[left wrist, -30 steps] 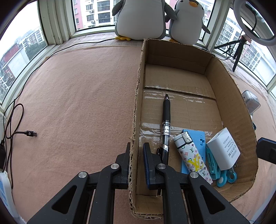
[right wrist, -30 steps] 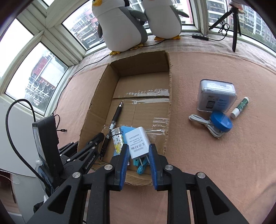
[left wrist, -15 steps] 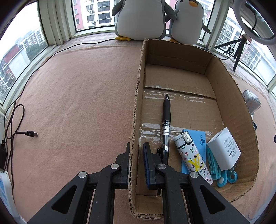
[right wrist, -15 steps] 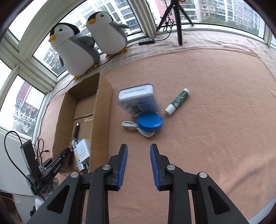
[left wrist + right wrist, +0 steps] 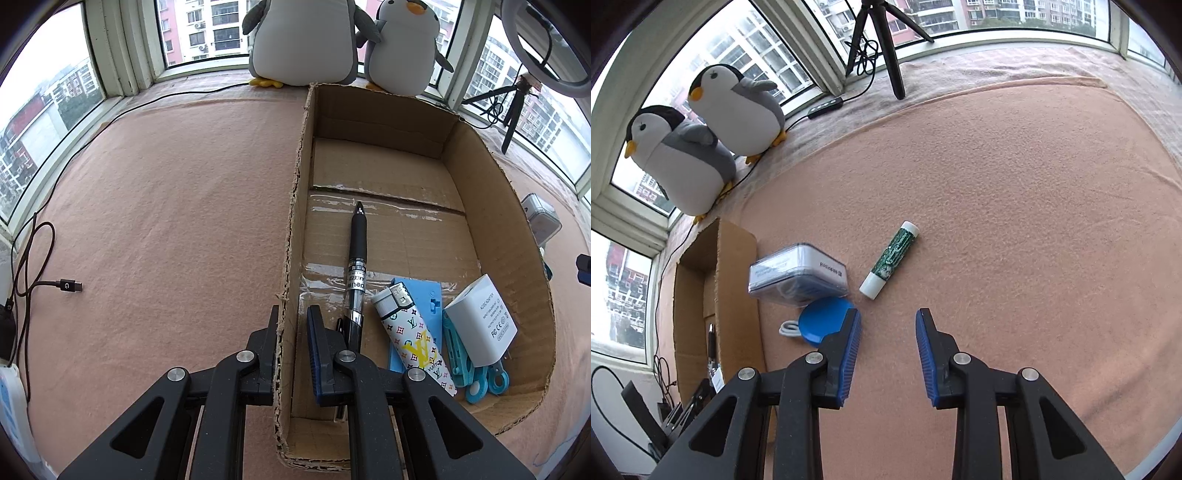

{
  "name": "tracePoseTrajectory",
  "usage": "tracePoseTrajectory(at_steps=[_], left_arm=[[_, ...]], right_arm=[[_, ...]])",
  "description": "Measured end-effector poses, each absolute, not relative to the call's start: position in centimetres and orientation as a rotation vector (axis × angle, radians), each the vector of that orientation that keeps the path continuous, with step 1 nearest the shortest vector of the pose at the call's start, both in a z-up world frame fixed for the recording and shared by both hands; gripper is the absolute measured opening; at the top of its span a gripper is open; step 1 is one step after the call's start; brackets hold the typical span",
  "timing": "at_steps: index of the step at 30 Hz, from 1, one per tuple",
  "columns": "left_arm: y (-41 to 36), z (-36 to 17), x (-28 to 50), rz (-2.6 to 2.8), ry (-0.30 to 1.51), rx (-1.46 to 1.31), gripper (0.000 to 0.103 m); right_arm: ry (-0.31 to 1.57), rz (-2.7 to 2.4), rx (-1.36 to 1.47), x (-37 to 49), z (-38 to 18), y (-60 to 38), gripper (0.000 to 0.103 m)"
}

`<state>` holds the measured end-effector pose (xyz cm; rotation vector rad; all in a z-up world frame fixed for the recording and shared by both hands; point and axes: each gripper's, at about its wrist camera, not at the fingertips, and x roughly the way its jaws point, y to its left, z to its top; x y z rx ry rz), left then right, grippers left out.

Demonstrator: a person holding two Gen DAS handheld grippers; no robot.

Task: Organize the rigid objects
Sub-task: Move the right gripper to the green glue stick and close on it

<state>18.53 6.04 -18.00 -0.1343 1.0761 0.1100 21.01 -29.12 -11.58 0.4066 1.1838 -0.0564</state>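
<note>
Left gripper [image 5: 291, 332] straddles the cardboard box [image 5: 495, 221] left wall, jaws narrow, apparently clamping it to steady the box. Right gripper [image 5: 888, 350] jaws wide, holding nothing, hovering low over the blanket [image 5: 1015, 184] and aimed at the green-white tube [image 5: 892, 258] just ahead. Blue disc [image 5: 823, 321] and clear case [image 5: 798, 275] sit just beside its left finger [image 5: 849, 350]. Risk: the left finger clips the disc on approach, or the round tube rolls off the pads. Pen [image 5: 357, 266], patterned lighter [image 5: 413, 336] and charger [image 5: 480, 325] already boxed.
</note>
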Motion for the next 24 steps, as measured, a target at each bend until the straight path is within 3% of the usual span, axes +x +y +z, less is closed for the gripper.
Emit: tracePoseTrajectory(at_steps=[24], left_arm=[[5.9,-18.1,18.5,0.122,1.075,-0.135,0.012]], right_arm=[[1.239,-0.139,0.367,27.1,-15.4,-28.2,0.028]])
